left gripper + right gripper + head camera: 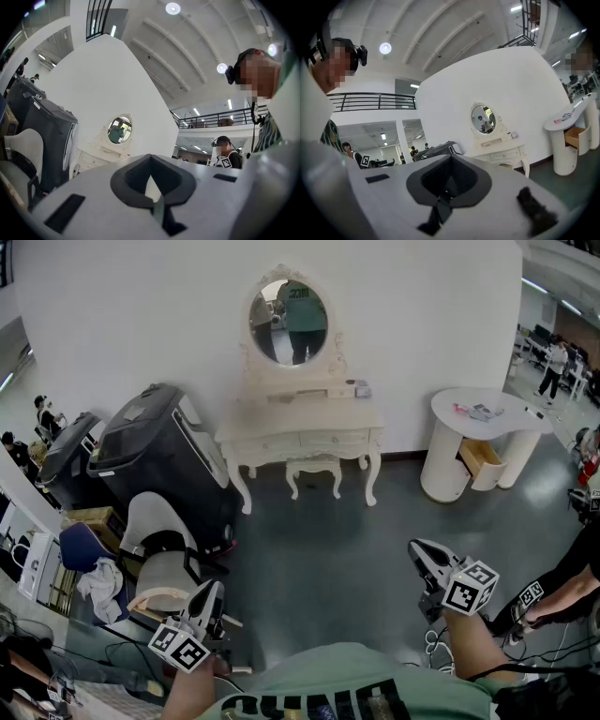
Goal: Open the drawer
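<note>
Cream drawer [330, 439] well beyond both jaws

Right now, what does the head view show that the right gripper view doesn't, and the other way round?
Only the head view: the stool tucked under the dressing table, the pale chair at left, and the left gripper. Only the right gripper view: the ceiling lamp and the balcony railing. Both: the right gripper, the dressing table with its oval mirror, and the white side table with its drawer pulled out.
</note>
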### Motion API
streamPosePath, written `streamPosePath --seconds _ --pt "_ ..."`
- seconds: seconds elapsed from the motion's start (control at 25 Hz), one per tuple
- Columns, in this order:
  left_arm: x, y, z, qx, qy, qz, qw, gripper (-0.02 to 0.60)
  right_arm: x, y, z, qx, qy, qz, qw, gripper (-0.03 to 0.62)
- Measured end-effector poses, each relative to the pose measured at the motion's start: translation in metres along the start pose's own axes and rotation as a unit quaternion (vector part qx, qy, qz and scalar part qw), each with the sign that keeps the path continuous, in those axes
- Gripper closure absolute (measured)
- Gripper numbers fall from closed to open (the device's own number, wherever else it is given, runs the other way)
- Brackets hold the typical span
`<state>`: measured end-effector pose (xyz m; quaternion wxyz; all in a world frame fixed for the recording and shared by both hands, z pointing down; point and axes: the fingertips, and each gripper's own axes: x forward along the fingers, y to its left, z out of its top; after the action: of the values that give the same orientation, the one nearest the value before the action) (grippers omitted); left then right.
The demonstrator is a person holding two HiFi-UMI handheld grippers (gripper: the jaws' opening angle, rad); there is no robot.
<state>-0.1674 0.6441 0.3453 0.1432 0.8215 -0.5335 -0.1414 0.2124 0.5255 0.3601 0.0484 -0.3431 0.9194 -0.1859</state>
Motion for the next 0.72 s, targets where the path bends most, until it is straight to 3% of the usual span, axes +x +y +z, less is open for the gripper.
streamPosePath --seconds 0.28,0.72 --pt "-0.009 0.015 0.014 -0.001 -0.004 -0.010 0.9999 0.574 0.008 0.028 0.002 -0.014 -0.009 0.000 1.000 0.583" --pt "0.023 0.008 0.010 -0.007 0.003 -0.039 0.9992 0.574 -0.007 0.011 0.015 -0.012 -0.019 -0.019 1.000 0.583"
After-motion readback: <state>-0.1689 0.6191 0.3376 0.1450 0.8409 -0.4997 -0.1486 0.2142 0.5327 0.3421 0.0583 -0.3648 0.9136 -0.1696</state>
